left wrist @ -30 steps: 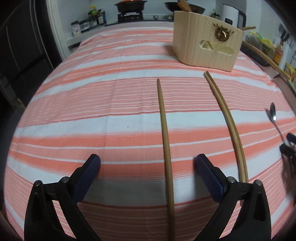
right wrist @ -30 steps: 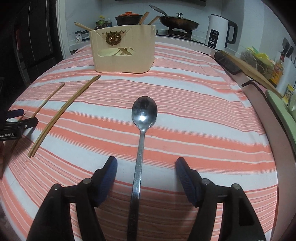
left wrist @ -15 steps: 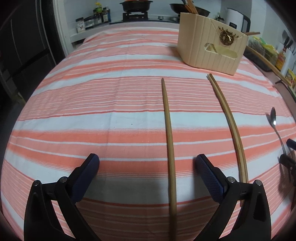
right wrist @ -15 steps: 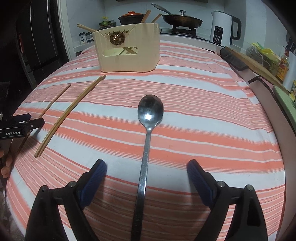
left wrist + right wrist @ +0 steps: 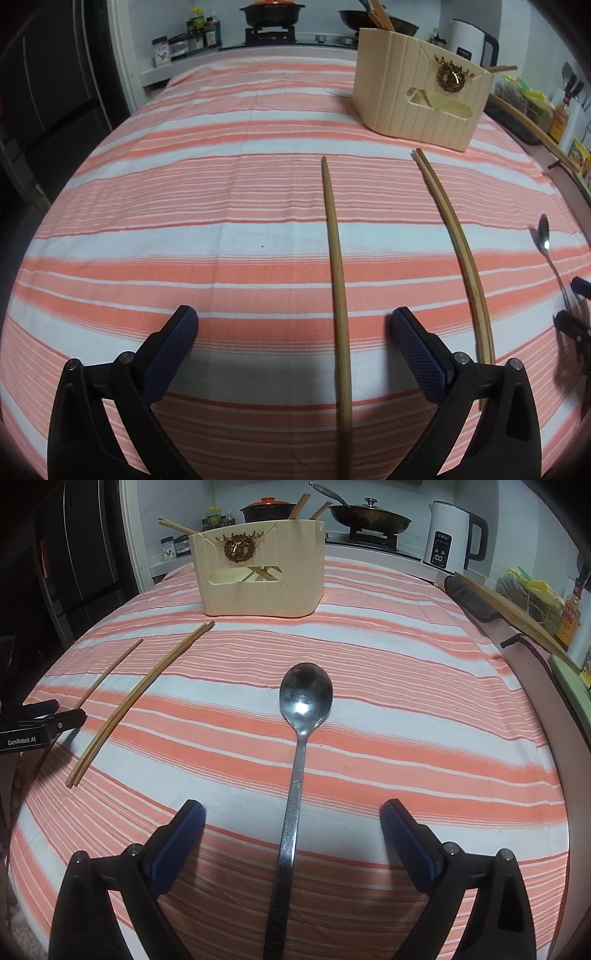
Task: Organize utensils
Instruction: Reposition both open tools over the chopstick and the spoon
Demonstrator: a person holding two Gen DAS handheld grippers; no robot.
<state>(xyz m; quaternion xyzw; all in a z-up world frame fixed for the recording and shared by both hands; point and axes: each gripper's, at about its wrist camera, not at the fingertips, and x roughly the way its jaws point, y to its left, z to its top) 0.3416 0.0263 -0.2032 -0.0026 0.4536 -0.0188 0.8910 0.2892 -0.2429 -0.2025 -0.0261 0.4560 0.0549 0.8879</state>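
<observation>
A single wooden chopstick (image 5: 334, 251) lies on the striped cloth between the open fingers of my left gripper (image 5: 291, 332), nearer the right finger. A pair of chopsticks (image 5: 456, 236) lies to its right. A steel spoon (image 5: 299, 738) lies with its handle between the open fingers of my right gripper (image 5: 291, 819), bowl pointing away. A cream utensil holder (image 5: 262, 568) with chopsticks in it stands at the far side; it also shows in the left wrist view (image 5: 421, 85). The pair (image 5: 144, 690) and the single chopstick (image 5: 107, 672) also show in the right wrist view.
The striped cloth (image 5: 184, 192) covers the table. A stove with pots (image 5: 369, 515), a white kettle (image 5: 448, 535) and jars stand behind it. A wooden board (image 5: 513, 609) and bottles lie along the right edge. My left gripper (image 5: 40, 720) shows at the right view's left edge.
Both grippers have drawn back slightly and lifted their view; the right gripper's fingers have spread wider around the spoon handle. The utensils have not moved.
</observation>
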